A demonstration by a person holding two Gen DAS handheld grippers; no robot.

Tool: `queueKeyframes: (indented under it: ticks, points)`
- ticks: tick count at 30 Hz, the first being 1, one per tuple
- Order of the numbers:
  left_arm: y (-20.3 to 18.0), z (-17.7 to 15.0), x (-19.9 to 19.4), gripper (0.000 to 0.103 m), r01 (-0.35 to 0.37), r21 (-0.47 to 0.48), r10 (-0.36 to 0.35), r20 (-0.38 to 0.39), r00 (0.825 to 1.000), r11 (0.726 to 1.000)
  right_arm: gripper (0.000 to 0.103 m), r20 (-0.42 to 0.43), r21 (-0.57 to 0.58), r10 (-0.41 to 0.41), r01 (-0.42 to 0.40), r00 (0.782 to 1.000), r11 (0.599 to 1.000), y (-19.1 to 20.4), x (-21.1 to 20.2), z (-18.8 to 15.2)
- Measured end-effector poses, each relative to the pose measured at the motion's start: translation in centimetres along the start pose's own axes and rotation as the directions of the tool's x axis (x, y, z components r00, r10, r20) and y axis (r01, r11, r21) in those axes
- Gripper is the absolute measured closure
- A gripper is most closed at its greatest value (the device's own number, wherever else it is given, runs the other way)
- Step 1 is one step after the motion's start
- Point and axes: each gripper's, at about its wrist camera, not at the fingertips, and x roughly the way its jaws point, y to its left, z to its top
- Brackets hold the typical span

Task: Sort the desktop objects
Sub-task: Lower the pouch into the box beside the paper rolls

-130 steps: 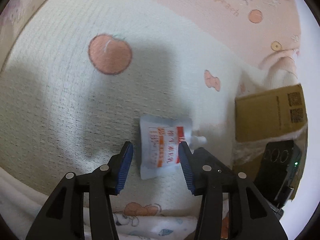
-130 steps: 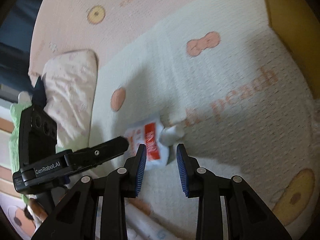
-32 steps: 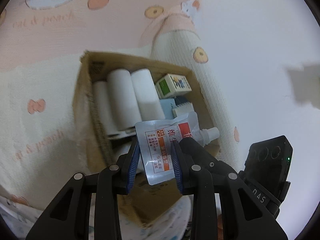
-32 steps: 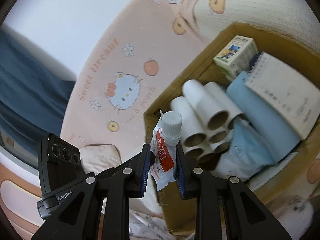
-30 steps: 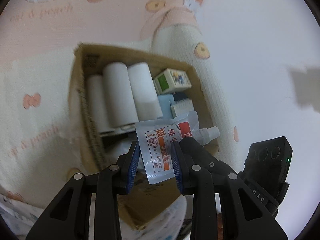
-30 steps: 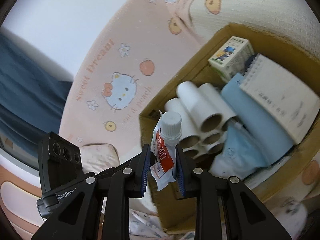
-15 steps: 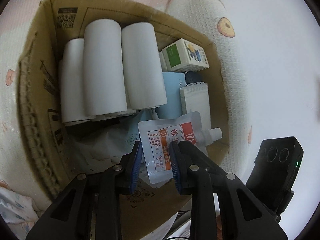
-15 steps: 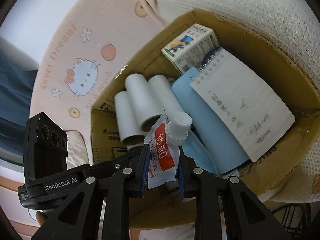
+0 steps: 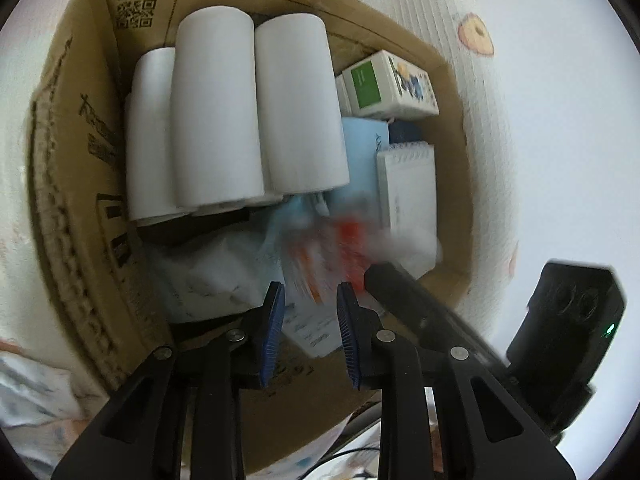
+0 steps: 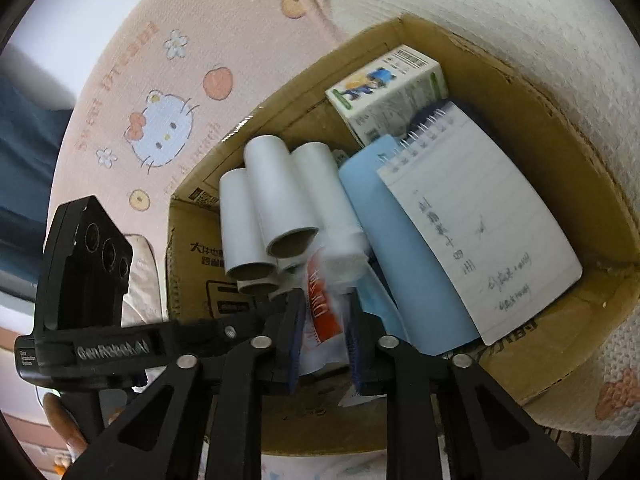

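A white spout pouch with a red-orange label (image 9: 340, 256) (image 10: 326, 304) is blurred with motion inside the open cardboard box (image 9: 64, 208) (image 10: 560, 152). My left gripper (image 9: 310, 324) is over the box's near edge with its jaws parted, and the pouch shows just beyond the tips. My right gripper (image 10: 322, 340) is beside it, jaws also parted around the pouch's lower part. Whether either pad still touches the pouch cannot be told.
The box holds several white paper rolls (image 9: 248, 112) (image 10: 276, 208), a small green-and-white carton (image 9: 384, 84) (image 10: 388, 92), a spiral notepad (image 9: 406, 188) (image 10: 476, 240), a blue sheet (image 10: 404, 280) and a crumpled white bag (image 9: 212, 276). Peach cartoon-print bedding (image 10: 160, 120) surrounds it.
Both grippers carried the pouch from the bedding to over the box. In the last half second both sets of jaws have opened and the pouch has blurred, dropping into the box.
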Motion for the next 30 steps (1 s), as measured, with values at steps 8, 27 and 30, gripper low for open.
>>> queueKeyframes:
  ticks: [8, 27, 30]
  points:
    - [0.1, 0.2, 0.4, 0.078, -0.006, 0.016, 0.005, 0.016, 1.000, 1.000, 0.090, -0.041, -0.012, -0.039, 0.039, 0.998, 0.999, 0.2, 0.7, 0.7]
    - [-0.9, 1.0, 1.6, 0.077, 0.114, 0.107, -0.126, 0.111, 0.986, 0.988, 0.090, 0.030, -0.192, -0.089, 0.093, 0.996, 0.977, 0.2, 1.5, -0.3]
    - [-0.6, 0.9, 2.3, 0.078, 0.124, 0.103, -0.135, 0.100, 0.986, 0.987, 0.090, 0.026, -0.161, -0.061, 0.064, 0.998, 0.985, -0.5, 1.6, 0.0]
